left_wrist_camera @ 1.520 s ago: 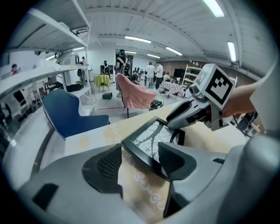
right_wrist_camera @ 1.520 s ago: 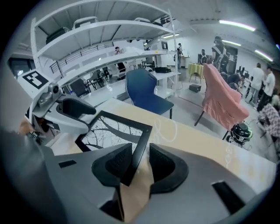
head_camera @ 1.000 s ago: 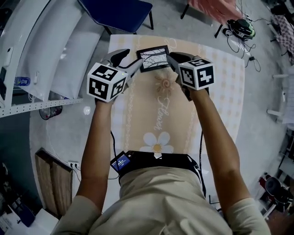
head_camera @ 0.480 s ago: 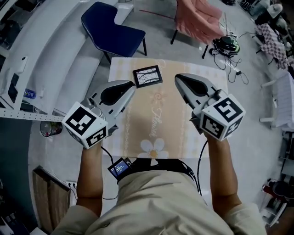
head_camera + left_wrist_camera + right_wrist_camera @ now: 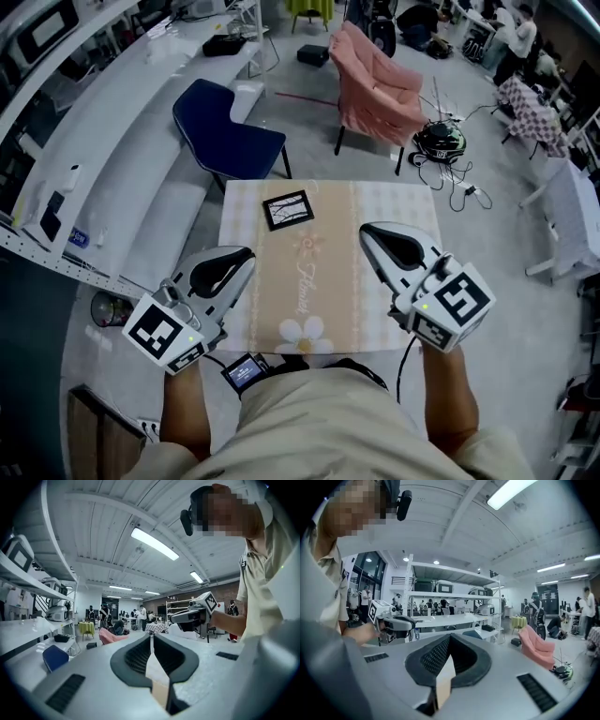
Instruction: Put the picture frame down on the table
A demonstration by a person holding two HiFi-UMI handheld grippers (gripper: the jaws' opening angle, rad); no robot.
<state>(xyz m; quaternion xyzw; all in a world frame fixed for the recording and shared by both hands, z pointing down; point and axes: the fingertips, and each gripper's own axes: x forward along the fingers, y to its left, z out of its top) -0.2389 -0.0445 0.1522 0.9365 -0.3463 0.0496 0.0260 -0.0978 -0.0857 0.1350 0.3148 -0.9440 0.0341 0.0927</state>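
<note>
The picture frame (image 5: 288, 209) lies on the table (image 5: 384, 202), its print unreadable; left tool (image 5: 247, 254) and right tool (image 5: 367, 231) both clenched empty.

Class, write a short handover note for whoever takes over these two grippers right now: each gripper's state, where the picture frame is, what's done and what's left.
Left gripper: shut, empty, held by the table's near left edge.
Right gripper: shut, empty, held above the table's right side.
Picture frame: lying face up on the table, far left part, apart from both grippers.
Done: the frame is down on the table.
Left: nothing for this task, as far as the views show.
</note>
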